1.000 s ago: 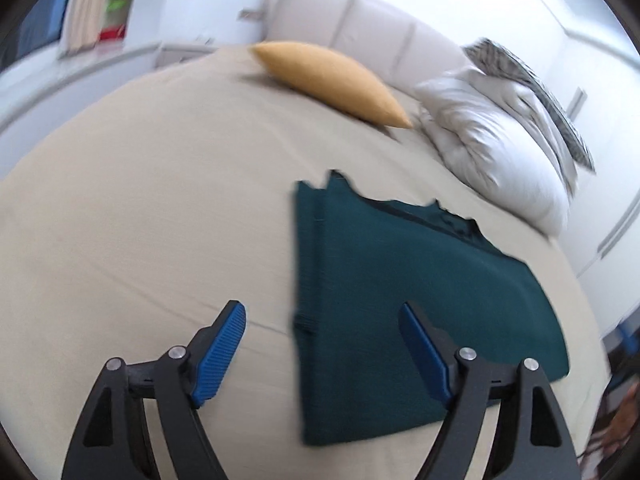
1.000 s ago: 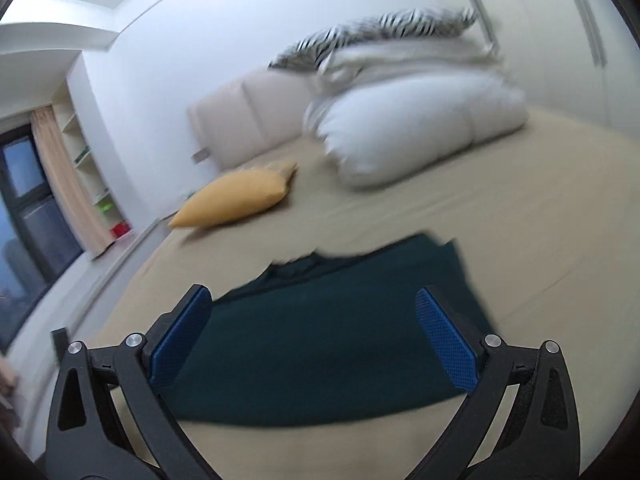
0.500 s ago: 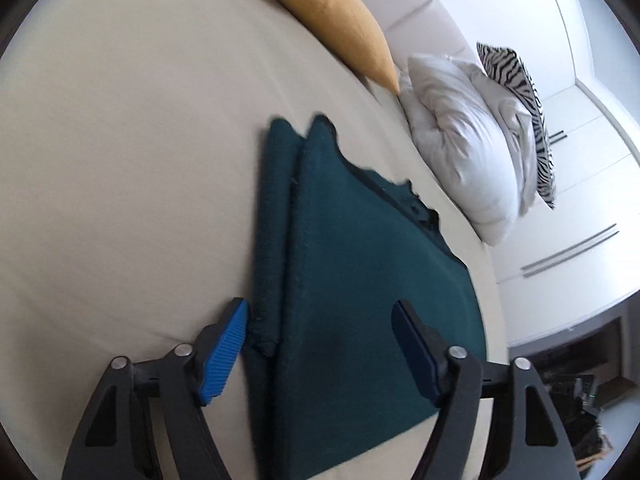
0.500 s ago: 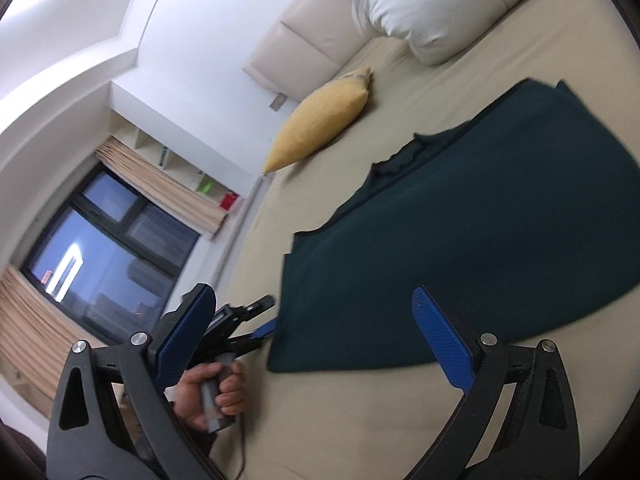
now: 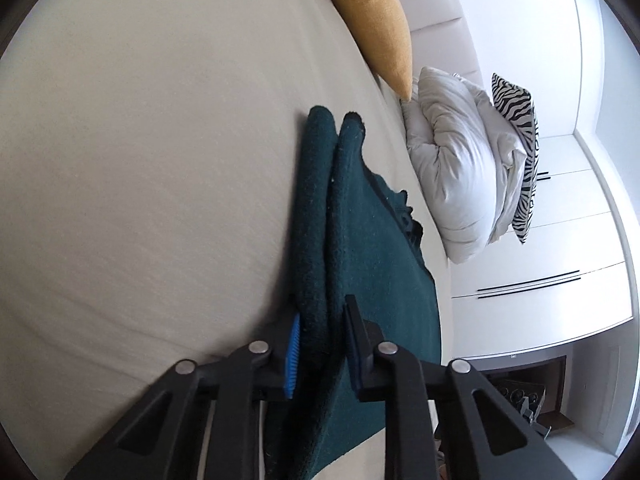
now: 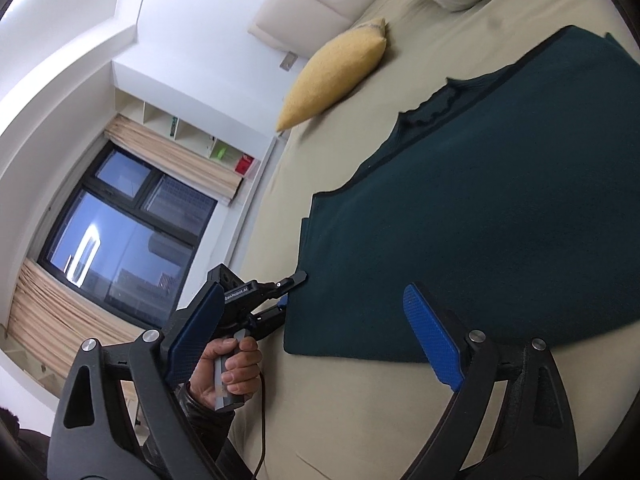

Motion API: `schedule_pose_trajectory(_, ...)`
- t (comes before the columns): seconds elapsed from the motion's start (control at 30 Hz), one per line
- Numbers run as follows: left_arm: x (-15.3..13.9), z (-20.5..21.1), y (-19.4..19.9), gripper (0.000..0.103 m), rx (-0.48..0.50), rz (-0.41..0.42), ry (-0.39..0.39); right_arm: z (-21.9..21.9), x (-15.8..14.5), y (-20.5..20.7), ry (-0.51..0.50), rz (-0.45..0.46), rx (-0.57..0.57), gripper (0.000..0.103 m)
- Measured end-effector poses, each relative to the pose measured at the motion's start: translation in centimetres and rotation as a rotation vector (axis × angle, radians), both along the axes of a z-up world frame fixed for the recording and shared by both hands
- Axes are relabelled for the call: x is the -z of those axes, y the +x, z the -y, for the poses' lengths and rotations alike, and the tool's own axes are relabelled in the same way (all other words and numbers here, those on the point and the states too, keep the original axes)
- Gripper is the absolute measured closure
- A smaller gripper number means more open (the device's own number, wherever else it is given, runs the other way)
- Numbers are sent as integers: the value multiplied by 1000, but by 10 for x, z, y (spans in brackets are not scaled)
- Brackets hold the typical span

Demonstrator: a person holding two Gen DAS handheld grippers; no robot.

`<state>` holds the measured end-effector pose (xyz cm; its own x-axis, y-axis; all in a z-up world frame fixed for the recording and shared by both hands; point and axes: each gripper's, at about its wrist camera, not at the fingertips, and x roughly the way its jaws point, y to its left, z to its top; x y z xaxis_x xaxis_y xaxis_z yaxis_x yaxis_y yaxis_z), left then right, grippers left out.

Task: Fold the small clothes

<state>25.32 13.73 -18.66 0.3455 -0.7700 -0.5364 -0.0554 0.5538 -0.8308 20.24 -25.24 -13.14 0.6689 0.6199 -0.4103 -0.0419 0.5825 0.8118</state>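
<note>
A dark green garment [image 6: 492, 216] lies flat on a beige bed [image 5: 152, 168]. The left gripper [image 5: 320, 340] has just closed, apparently pinching its near edge. The right gripper [image 6: 316, 340] hovers wide open, empty, over the hem; next it should clamp there.

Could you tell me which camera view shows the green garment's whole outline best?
The right wrist view: the garment lies spread flat, neckline and edges visible. The left wrist view shows only its bunched edge, pinched in the left tongs.

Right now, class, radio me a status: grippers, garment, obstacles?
Left hand-held gripper just closed on green garment's edge. Right hand-held gripper open, holding nothing. Yellow cushion lies apart.
</note>
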Motion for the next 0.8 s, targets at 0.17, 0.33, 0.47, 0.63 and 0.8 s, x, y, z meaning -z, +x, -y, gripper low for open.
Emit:
schedule_pose_trajectory(0.17,-7,5,-3,86,3,64,53,-22,5,39,-36,-43,-61,12)
schedule_pose_trajectory(0.33,-17,11,-3,87,30,120,134,-37,25,86,-45,-103,-99,13)
schedule_pose_trajectory(0.47,-32,20,-4,87,62,172,211,-41,63,118,-109,-199,-129,22)
schedule_pose_trajectory(0.63,-67,48,-2,88,118,235,265,-23,59,114,-17,-166,-136,22)
schedule_pose_trajectory(0.8,-114,123,7,88,232,323,344,36,47,95,108,-115,-31,21)
